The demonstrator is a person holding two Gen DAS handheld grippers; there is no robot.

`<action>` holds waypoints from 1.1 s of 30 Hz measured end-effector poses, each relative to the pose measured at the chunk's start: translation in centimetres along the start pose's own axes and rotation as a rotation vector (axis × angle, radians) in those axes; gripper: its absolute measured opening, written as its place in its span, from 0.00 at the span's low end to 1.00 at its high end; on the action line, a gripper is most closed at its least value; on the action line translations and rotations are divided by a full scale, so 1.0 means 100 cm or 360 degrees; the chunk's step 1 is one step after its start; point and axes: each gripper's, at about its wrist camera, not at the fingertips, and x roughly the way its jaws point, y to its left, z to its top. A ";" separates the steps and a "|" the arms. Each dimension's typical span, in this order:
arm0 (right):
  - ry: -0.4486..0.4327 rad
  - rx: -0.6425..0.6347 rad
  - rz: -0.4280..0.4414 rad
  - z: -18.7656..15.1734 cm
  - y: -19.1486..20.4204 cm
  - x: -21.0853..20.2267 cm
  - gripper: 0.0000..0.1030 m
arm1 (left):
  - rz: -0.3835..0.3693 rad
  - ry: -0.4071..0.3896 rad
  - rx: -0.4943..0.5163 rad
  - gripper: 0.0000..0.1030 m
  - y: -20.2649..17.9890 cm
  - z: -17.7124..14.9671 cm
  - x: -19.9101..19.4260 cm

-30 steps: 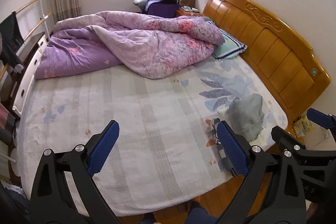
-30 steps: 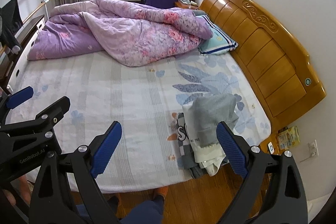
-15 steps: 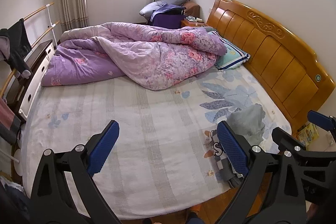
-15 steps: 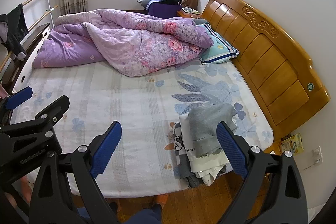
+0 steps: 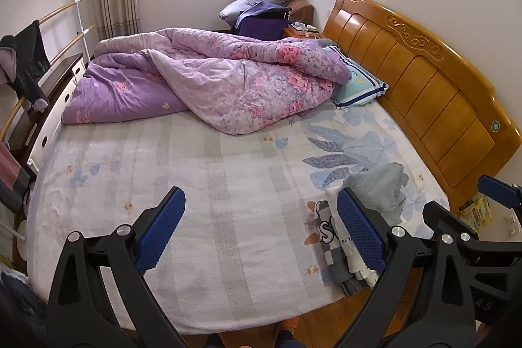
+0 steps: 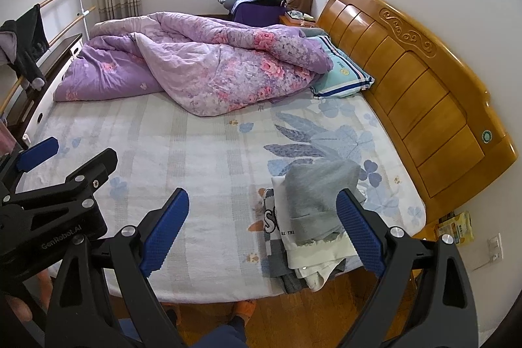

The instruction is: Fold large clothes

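Note:
A stack of folded clothes [image 6: 313, 217] lies at the bed's near right corner, with a grey garment [image 6: 318, 188] on top of white and checked pieces. It also shows in the left wrist view [image 5: 375, 194], partly behind my right finger. My left gripper [image 5: 261, 230] is open and empty, held above the bed's near edge. My right gripper [image 6: 264, 230] is open and empty, held above the same edge, just left of the stack. Neither gripper touches any cloth.
A rumpled purple floral quilt [image 5: 208, 80] covers the far half of the bed. A striped pillow [image 5: 359, 87] lies by the wooden headboard [image 5: 424, 80]. A clothes rail with dark garments [image 5: 23, 61] and a dresser stand at the left. The sheet [image 5: 202, 172] lies flat.
Both grippers have pulled back and up from the bed, so more of the room and the whole clothes stack show. Both stayed open and empty.

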 end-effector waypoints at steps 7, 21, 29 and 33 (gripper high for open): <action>0.0005 0.0007 -0.0001 0.000 -0.004 0.003 0.86 | 0.0007 0.0001 0.0005 0.91 -0.005 0.002 0.001; -0.0088 0.0040 -0.0026 0.004 -0.002 -0.003 0.86 | 0.0000 -0.0151 0.0047 0.91 0.001 0.011 -0.006; -0.0093 0.0057 -0.0042 0.005 -0.003 0.000 0.86 | 0.0006 -0.0166 0.0095 0.91 0.002 0.014 -0.005; -0.0087 0.0059 -0.0049 0.006 -0.003 0.001 0.86 | -0.0003 -0.0153 0.0091 0.91 0.003 0.017 -0.003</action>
